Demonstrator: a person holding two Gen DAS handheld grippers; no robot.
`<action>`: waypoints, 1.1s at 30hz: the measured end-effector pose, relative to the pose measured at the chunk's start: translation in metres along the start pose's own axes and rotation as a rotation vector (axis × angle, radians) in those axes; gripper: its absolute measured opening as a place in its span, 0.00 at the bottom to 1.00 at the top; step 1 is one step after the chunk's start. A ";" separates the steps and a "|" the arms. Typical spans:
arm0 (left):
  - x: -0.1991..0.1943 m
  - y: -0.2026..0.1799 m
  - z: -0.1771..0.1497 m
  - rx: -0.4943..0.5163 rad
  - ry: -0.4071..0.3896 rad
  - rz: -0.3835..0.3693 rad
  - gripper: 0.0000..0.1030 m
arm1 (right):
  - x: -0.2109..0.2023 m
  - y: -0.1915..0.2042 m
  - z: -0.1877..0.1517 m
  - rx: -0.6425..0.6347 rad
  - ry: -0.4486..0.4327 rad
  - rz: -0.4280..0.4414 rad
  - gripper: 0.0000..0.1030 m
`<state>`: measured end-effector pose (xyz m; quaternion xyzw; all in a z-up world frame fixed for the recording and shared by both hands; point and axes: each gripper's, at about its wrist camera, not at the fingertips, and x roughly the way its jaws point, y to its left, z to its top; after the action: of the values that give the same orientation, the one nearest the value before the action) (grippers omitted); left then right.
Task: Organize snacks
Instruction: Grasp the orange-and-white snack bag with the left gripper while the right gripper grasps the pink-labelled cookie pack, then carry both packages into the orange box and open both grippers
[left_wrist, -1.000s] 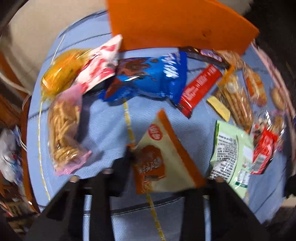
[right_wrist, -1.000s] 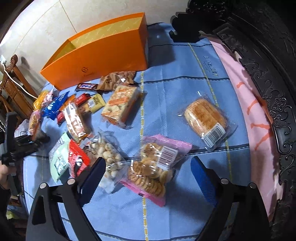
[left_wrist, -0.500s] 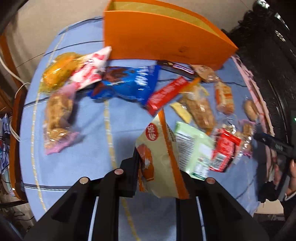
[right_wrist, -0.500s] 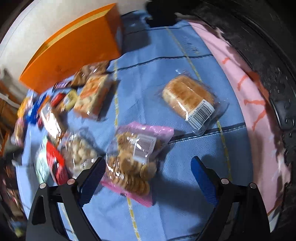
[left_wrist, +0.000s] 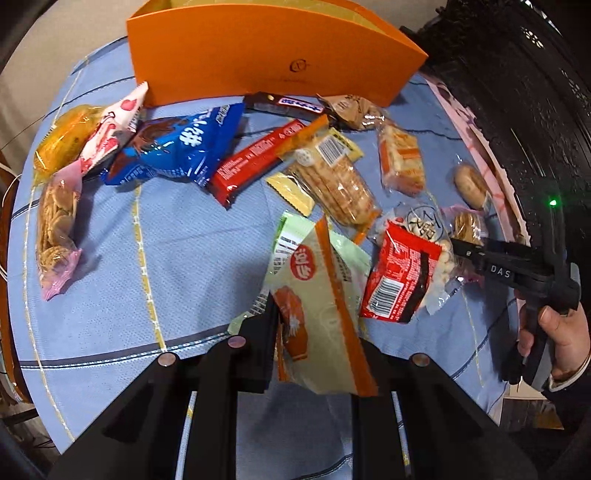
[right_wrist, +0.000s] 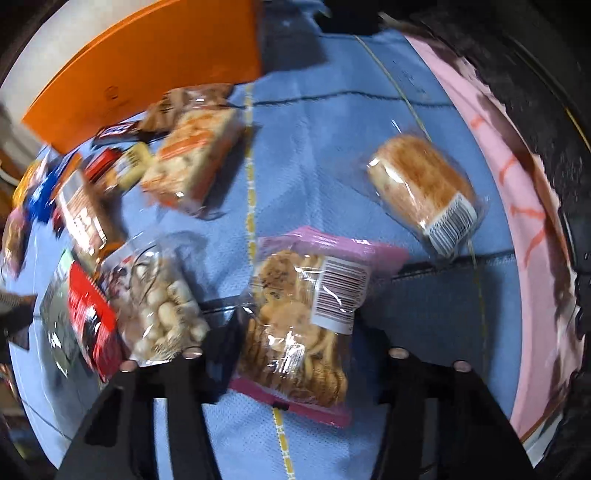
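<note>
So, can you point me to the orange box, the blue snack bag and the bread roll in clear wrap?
orange box (left_wrist: 258, 59), left wrist view, on its front wall.
blue snack bag (left_wrist: 184, 147), left wrist view, on the middle of its printed face.
bread roll (right_wrist: 417, 184), right wrist view, on its browned top.

- To your left, bare blue tablecloth (left_wrist: 177, 254) between the pink biscuit bag (left_wrist: 55, 225) and the green packet (left_wrist: 295, 236) gives passing room.
- Ahead, the orange box (left_wrist: 266, 55) walls off the far edge, with snacks crowded at its foot.
- On your right, open cloth lies between the bread roll (right_wrist: 424, 192) and the cracker pack (right_wrist: 195, 162).
</note>
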<state>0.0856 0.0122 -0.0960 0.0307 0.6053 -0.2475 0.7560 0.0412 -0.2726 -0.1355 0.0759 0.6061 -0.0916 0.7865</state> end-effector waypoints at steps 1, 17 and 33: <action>0.000 0.000 0.000 0.001 0.001 0.000 0.16 | -0.002 0.000 0.000 0.000 -0.003 0.009 0.44; -0.026 -0.004 0.023 0.014 -0.061 -0.006 0.16 | -0.092 -0.010 0.027 -0.084 -0.203 0.134 0.40; -0.082 -0.003 0.226 0.033 -0.300 0.034 0.19 | -0.110 0.083 0.221 -0.135 -0.378 0.325 0.40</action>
<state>0.2759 -0.0412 0.0414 0.0158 0.4807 -0.2464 0.8414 0.2408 -0.2376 0.0280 0.1013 0.4331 0.0640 0.8933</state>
